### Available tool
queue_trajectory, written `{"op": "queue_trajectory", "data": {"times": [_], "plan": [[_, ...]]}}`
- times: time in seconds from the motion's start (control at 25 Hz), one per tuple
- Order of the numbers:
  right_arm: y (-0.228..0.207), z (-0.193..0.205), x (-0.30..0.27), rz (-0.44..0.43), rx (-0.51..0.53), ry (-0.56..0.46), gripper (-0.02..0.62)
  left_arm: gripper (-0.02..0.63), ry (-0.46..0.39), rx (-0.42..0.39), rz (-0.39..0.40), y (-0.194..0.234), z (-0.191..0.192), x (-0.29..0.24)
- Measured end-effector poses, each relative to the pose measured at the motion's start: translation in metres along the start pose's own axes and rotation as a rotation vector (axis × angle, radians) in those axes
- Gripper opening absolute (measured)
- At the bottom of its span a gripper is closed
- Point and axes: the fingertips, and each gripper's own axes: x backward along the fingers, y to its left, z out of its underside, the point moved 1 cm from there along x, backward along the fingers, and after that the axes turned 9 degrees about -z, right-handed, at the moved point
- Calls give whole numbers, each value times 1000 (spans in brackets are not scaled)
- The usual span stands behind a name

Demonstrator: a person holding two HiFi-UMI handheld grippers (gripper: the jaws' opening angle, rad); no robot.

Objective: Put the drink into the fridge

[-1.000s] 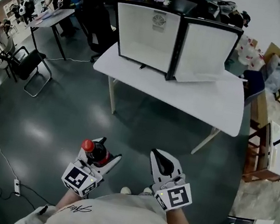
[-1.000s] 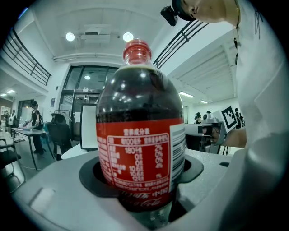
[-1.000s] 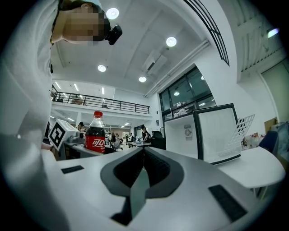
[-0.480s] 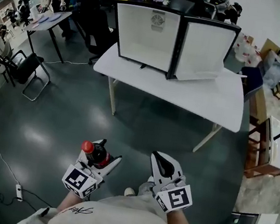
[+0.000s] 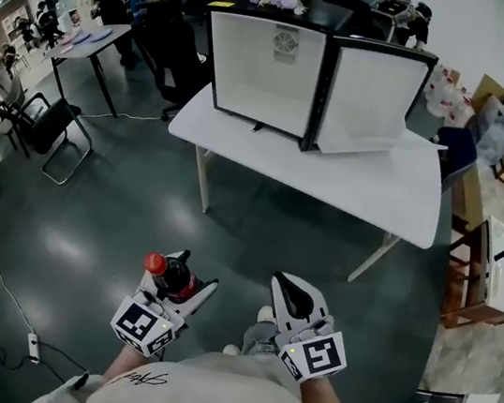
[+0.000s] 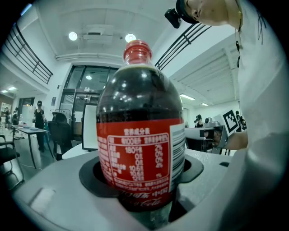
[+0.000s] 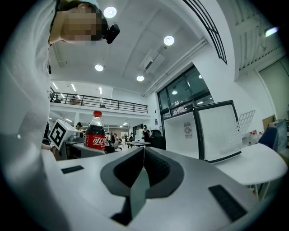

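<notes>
Currently the left gripper [image 5: 193, 272] is clamping the drink bottle [image 6: 140, 135] with the red cap up, jaws pressing its lower body on both sides. Right gripper [image 7: 142, 158] is holding nothing, its jaws meeting flat together. Both are hovering low in front of the person's torso, over the grey floor [image 5: 116, 222], well apart from the white table [image 5: 378, 183]. Fridge [image 5: 263, 70] is sitting on that table, its door [image 5: 371, 96] seemingly standing open at the right.
</notes>
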Motion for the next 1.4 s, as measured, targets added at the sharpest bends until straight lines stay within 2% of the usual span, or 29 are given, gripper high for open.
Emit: {"op": "queue_trajectory", "data": {"times": [0.84, 1.4], "plan": [[-92, -12, -60, -83, 15, -2, 12, 318, -11, -18, -71, 36, -26, -91], [-157, -14, -93, -122, 14, -11, 12, 318, -27, 4, -124, 58, -39, -154]]}}
